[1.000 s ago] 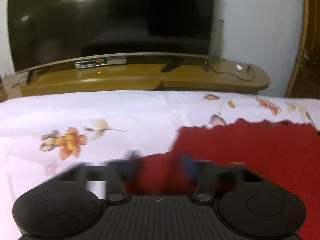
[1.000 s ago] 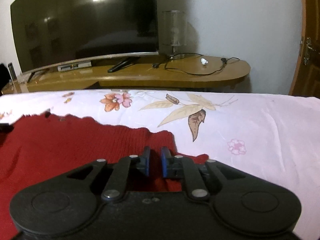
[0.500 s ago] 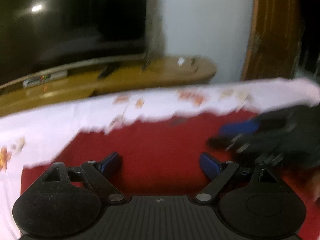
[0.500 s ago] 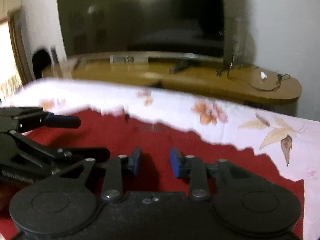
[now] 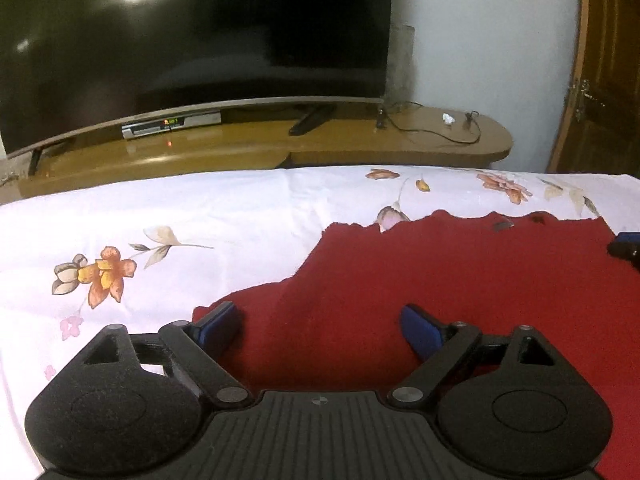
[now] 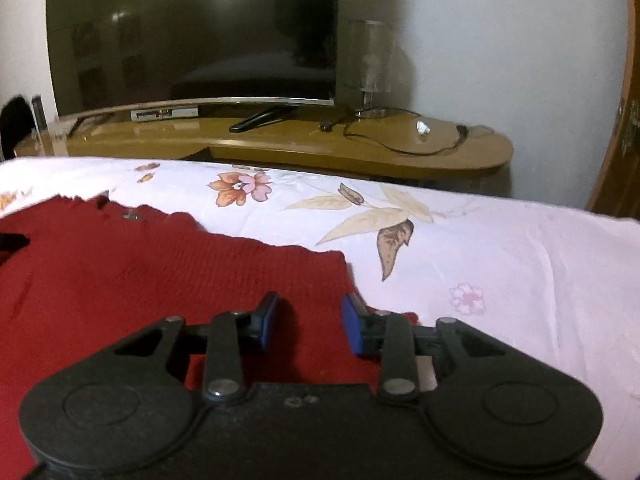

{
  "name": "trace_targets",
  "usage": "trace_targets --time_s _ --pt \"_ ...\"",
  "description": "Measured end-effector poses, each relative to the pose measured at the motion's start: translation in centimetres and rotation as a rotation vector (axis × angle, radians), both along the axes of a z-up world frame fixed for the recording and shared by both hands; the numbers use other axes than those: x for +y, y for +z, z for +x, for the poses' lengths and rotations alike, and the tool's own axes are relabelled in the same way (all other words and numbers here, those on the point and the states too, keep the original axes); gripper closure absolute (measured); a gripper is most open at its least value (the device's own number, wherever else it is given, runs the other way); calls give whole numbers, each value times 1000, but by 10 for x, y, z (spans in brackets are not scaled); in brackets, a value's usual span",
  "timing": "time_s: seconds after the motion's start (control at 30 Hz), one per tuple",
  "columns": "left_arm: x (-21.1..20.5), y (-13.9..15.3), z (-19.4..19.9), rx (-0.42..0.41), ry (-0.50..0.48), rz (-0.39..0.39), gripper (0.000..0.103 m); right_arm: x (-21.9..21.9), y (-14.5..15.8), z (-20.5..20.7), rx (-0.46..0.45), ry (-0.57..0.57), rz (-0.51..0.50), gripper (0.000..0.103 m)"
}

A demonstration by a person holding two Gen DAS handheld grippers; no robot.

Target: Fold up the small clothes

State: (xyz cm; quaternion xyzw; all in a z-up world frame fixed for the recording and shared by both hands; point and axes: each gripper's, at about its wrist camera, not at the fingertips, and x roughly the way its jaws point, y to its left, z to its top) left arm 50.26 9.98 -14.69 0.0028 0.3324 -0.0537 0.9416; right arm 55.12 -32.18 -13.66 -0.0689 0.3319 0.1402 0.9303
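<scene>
A red knitted garment lies flat on the floral bed sheet. My left gripper hovers low over its left near edge, jaws wide open, with nothing pinched between the blue pads. In the right wrist view the same garment fills the left half. My right gripper stands over its right near corner, open by a moderate gap, pads not pressing on the cloth. The right gripper's tip shows at the right edge of the left wrist view.
Beyond the bed's far edge stands a wooden TV stand with a large dark TV, a set-top box and cables. A glass lamp sits on the stand's right end. A wooden door is at the far right.
Both grippers swung inward over the garment's middle half a second ago, then came back to its outer edges. Both pairs of jaws stand wider than a second ago.
</scene>
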Motion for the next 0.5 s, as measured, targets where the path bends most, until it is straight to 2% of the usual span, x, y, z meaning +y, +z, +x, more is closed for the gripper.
trace_targets --time_s 0.07,0.13,0.2,0.27,0.37,0.5 --pt "3 5 -4 -13 23 -20 14 -2 2 -4 -6 -5 10 68" --pt "2 20 -22 -69 42 1 14 -7 14 -16 -24 -15 52 66" --pt "-5 36 -42 -131 5 -23 14 -9 30 -36 -67 3 85 65" --pt "-26 43 -52 -157 -68 -37 14 3 38 -53 -76 67 134 65" --pt "-64 39 -55 -139 -167 1 14 37 33 -61 -48 151 139 66" --pt "-89 19 -50 -52 -172 44 14 80 20 -69 -12 202 102 64"
